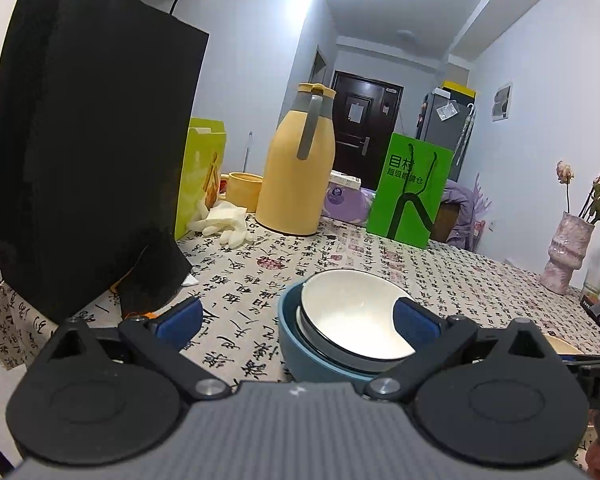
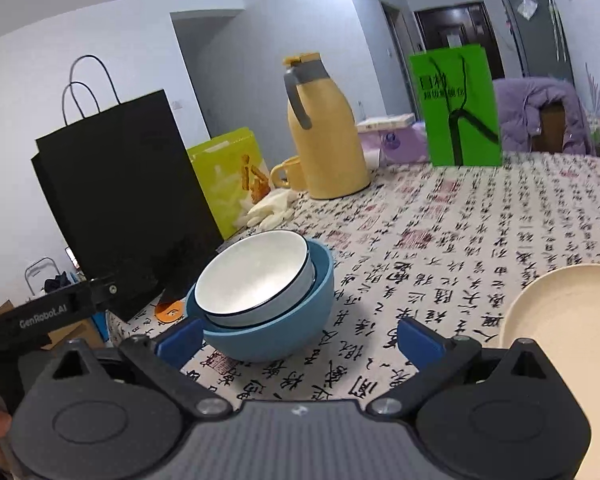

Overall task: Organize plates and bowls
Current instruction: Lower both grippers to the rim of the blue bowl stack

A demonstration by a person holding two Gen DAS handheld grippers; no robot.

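Surface (image 2: 480, 216) covered in a cloth printed with black calligraphy and red seals. Nearest item: white bowl (image 2: 256, 276) nested in a blue bowl (image 2: 276, 332), tilted, rims not level. A cream plate (image 2: 560, 312) lies at the near right, seen in the right wrist view only. Left of the bowls stands a black paper bag (image 2: 124, 200); farther back a yellow-green bag (image 2: 232, 176), white gloves (image 2: 272, 206), a yellow mug (image 2: 290, 174), a yellow thermos jug (image 2: 326, 136) with grey handle, a purple pack (image 2: 396, 140) with a white box on it, and a green bag (image 2: 458, 112). Far end: chair with a purple jacket (image 2: 540, 112), dark door (image 1: 364, 120), grey fridge (image 1: 446, 120), white walls.

Left tongs (image 1: 298, 322) wide open, empty; the right pad (image 1: 416, 320) overlaps the white bowl's rim in the left wrist view, contact cannot be told. Bowl stack sits toward the right side of the gap. Right tongs (image 2: 300, 340) wide open, holding nothing; the left pad (image 2: 180, 338) sits just beside the blue bowl's wall, plate just beyond the right pad.

Left wrist view only: a pinkish vase (image 1: 566, 256) with dried flowers at the far right, a picture on the right wall. Right wrist view only: the plate and the left tool's black arm marked GenRobot.AI, at the left edge.
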